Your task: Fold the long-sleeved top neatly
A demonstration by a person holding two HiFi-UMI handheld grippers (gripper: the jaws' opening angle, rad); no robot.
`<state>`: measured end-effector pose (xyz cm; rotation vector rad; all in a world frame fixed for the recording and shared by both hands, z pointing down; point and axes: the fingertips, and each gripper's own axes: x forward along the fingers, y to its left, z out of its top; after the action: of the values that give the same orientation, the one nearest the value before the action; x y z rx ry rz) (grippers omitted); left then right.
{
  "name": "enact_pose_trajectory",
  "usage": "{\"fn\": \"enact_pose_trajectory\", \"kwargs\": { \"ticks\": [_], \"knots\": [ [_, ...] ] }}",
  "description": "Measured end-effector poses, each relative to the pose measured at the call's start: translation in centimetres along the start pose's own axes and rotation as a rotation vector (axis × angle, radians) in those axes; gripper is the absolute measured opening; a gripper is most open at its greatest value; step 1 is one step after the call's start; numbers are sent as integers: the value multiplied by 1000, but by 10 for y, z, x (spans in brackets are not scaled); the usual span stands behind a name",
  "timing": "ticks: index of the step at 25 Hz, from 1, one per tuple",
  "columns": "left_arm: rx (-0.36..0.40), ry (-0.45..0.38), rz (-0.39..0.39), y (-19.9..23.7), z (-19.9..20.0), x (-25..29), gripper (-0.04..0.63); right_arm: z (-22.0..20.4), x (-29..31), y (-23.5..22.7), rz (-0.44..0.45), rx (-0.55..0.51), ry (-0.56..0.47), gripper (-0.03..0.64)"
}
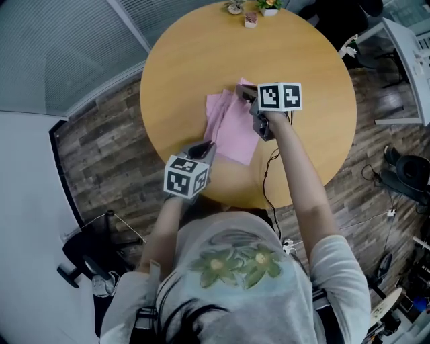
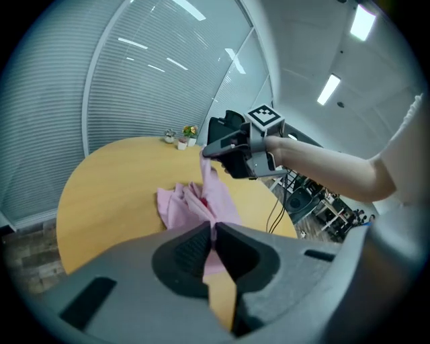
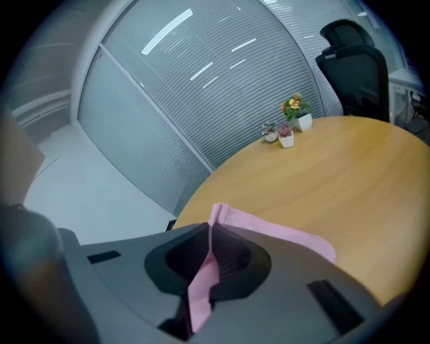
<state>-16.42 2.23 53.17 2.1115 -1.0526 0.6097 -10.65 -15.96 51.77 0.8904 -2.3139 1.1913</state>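
The pink long-sleeved top [image 1: 228, 124] lies partly bunched on the round wooden table [image 1: 309, 60]. My left gripper [image 1: 209, 146] is shut on the top's near edge, and pink cloth [image 2: 195, 201] runs from between the left gripper's [image 2: 212, 232] pads up to the far end. My right gripper [image 1: 244, 95] is shut on the far edge and holds it lifted off the table. In the right gripper view a strip of the pink top [image 3: 282, 235] is pinched between the right gripper's [image 3: 209, 236] pads. The cloth stretches between both grippers.
Small potted plants [image 1: 252, 10] stand at the table's far edge. A black office chair [image 3: 353, 60] is behind the table, another chair [image 1: 87, 259] at the near left. Cables [image 1: 376, 215] lie on the wood floor to the right.
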Motion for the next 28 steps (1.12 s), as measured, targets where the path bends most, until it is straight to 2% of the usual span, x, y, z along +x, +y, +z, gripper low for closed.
{"fn": "enact_pose_trajectory", "kwargs": {
  "ticks": [7,12,19,24,28],
  "knots": [
    [-114,94,17,38,-52,13,29,-37,60,5,-50,-16,126,31],
    [-190,154,17,55,-77,27,29,-56,89,-1,-116,-62,170,31],
    [-135,225,35,65,-97,39,29,-77,116,-4,-191,-139,234,31],
    [-93,255,25,69,-107,48,29,-90,126,-8,-243,-276,251,31],
    [-54,267,20,68,-108,52,29,-93,130,-8,-267,-327,278,31]
  ]
}}
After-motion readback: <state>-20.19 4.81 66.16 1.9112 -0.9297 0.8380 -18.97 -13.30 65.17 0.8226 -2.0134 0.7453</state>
